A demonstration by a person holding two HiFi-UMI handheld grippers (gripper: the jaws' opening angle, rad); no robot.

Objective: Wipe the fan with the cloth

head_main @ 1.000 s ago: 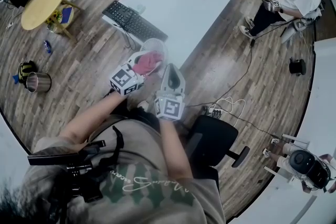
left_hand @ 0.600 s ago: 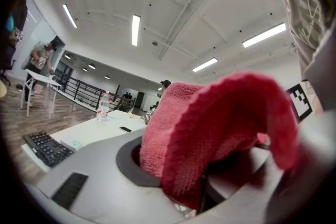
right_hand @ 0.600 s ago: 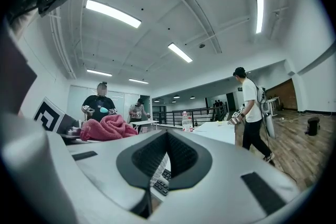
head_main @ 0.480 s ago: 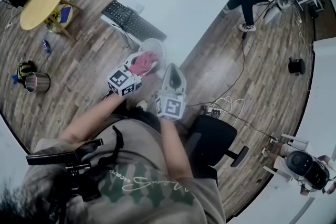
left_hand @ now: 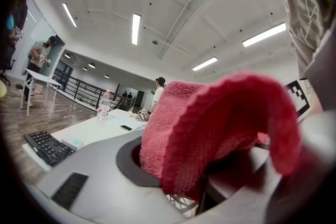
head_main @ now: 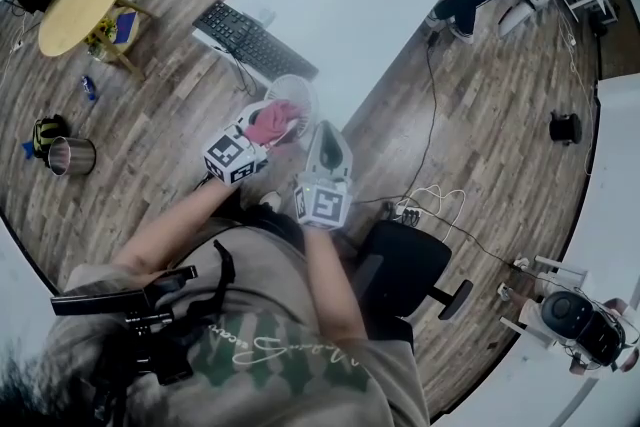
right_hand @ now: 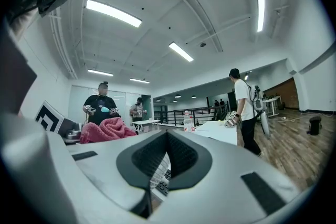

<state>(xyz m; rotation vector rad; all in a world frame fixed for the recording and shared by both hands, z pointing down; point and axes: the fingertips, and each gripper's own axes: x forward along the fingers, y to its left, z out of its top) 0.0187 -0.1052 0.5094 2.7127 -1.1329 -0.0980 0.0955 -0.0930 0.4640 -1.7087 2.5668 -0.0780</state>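
Cloth [head_main: 281, 120] clamped in left gripper [head_main: 264, 129], held at near rim of white fan [head_main: 291, 91] by table [head_main: 340, 15] edge; seemingly touching. Right gripper [right_hand: 167, 140] closed, nothing between jaws, just beside fan. Wiping judged under way, likely early: only near rim reached; rest of grille left.

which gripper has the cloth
The left gripper: its fingers clamp the pink cloth. On the right gripper the fingers are shut, nothing between them.
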